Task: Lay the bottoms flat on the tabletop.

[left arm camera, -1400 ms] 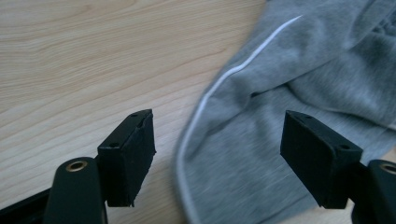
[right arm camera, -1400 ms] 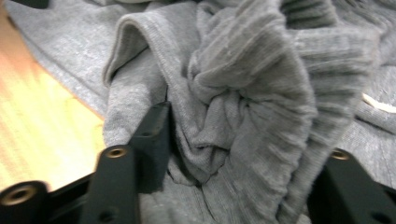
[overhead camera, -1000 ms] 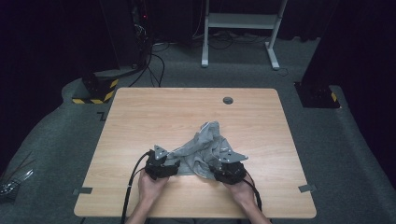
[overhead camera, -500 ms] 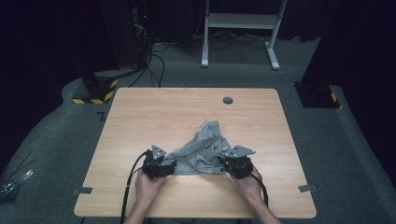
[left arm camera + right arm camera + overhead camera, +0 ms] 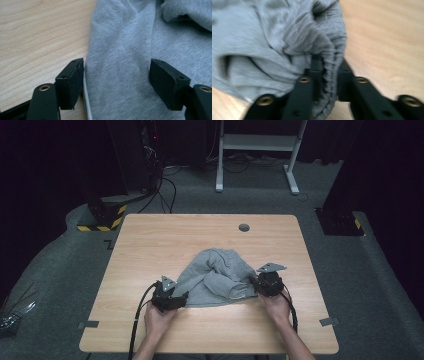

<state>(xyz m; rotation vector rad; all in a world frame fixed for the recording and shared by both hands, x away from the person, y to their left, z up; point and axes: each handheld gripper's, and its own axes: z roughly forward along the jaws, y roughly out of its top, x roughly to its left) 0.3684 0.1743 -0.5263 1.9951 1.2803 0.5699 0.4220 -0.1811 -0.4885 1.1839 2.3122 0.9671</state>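
A: Since the earlier frame, which parts have shifted?

B: Both claws have drawn apart, and the grey garment now lies spread wider across the near middle of the table.

A: State of the left claw?

B: Jaws parted, straddling the garment's near-left hem without pinching it; cloth lies flat between them, extending rightward and away.

A: And the right claw?

B: Clamped on a bunched, ribbed edge at the garment's right side.

A: Governing relation for the coming move?

B: The near hem runs left to right between the claws. The left claw is already over its corner, so it likely only needs to close.
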